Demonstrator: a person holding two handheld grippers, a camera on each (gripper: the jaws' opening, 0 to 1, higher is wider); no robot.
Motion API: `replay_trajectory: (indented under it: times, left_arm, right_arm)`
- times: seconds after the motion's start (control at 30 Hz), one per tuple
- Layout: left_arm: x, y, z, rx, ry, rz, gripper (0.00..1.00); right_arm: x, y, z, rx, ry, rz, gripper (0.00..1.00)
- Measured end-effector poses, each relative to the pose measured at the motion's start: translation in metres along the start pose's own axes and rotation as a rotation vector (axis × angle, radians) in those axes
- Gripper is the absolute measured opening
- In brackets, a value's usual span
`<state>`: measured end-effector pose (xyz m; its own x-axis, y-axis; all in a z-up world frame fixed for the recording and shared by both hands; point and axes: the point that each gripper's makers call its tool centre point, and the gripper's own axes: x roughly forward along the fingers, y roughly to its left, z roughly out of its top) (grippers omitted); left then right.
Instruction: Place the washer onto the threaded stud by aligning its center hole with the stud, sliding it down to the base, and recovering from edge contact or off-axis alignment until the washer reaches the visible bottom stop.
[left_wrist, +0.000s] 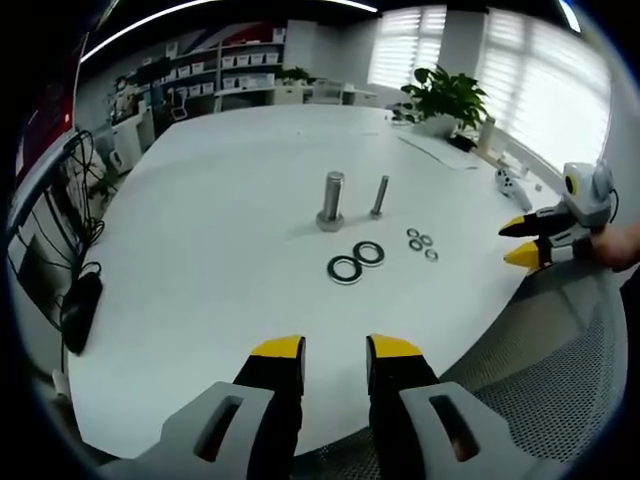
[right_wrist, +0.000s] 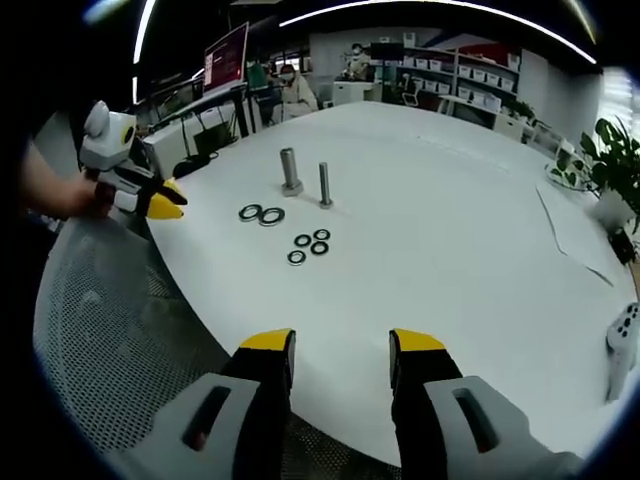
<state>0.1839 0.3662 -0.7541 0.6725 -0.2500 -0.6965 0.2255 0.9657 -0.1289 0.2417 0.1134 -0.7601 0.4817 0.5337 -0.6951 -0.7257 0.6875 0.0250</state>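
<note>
Right now two large washers (left_wrist: 357, 262) are lying flat on the white bench (left_wrist: 220, 260), touching each other, just in front of the thick stud (left_wrist: 331, 200) in the left gripper view. None is sitting on a stud. Three small washers (left_wrist: 421, 242) are clustering close together to one side of the large pair, nearer the thin stud (left_wrist: 380, 196). Both studs are standing upright, side by side and a little apart, well in from the bench's curved edge.

In the right gripper view the same layout is showing: the large washers (right_wrist: 261, 214), the small washers (right_wrist: 309, 246), the thick stud (right_wrist: 290, 171) and the thin stud (right_wrist: 324, 185).

The left tool (left_wrist: 335, 352) is hovering at the bench's near edge, jaws spread and holding nothing; it is also appearing in the right gripper view (right_wrist: 168, 200), held by a hand (right_wrist: 75, 195). The right tool (right_wrist: 342, 345) is likewise hanging over the edge with its jaws apart and empty; it is showing in the left gripper view (left_wrist: 522, 243) too. Both are sitting well apart from the washers.

A potted plant (left_wrist: 445, 97) is standing at the far side of the bench, and a mesh chair (right_wrist: 110, 340) is sitting beside the edge.
</note>
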Motion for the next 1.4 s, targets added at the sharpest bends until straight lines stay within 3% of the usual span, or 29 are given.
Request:
replay_trajectory:
  times: [1.4]
  left_arm:
    - [0.005, -0.006, -0.012, 0.021, 0.072, -0.024, 0.23]
  right_arm:
    - [-0.001, 0.004, 0.004, 0.028, -0.025, 0.024, 0.43]
